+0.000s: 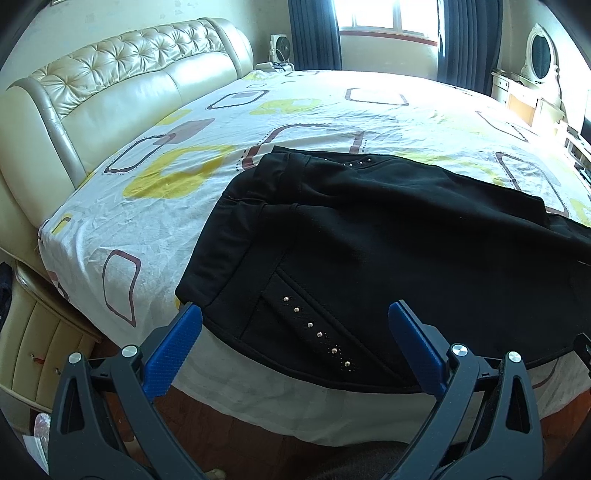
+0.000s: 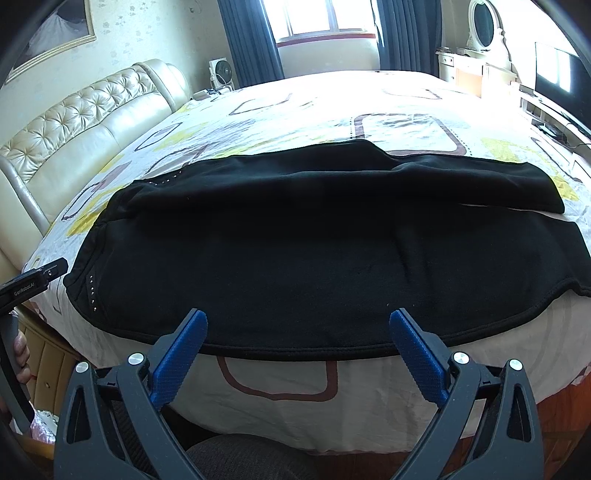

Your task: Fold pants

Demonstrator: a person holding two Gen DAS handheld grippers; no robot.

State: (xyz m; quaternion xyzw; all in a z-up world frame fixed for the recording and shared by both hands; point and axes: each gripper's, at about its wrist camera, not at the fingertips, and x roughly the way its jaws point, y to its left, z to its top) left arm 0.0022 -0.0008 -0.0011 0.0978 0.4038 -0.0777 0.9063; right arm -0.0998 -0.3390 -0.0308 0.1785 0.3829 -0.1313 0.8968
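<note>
Black pants (image 1: 369, 236) with small metal studs lie flat across the near edge of the bed, waistband to the left. My left gripper (image 1: 295, 314) is open and empty, just in front of the waist and stud-trimmed pocket. In the right wrist view the pants (image 2: 314, 251) show both legs lying side by side, running to the right. My right gripper (image 2: 297, 321) is open and empty, just in front of the near leg's seam edge. The left gripper's body (image 2: 33, 284) shows at the left edge of that view.
The bed (image 1: 166, 206) has a white sheet with yellow and brown shapes and a cream tufted headboard (image 1: 122, 85) at the left. A nightstand (image 1: 37, 350) stands lower left. A dresser with mirror (image 2: 480, 48) and a window (image 2: 317, 18) are beyond.
</note>
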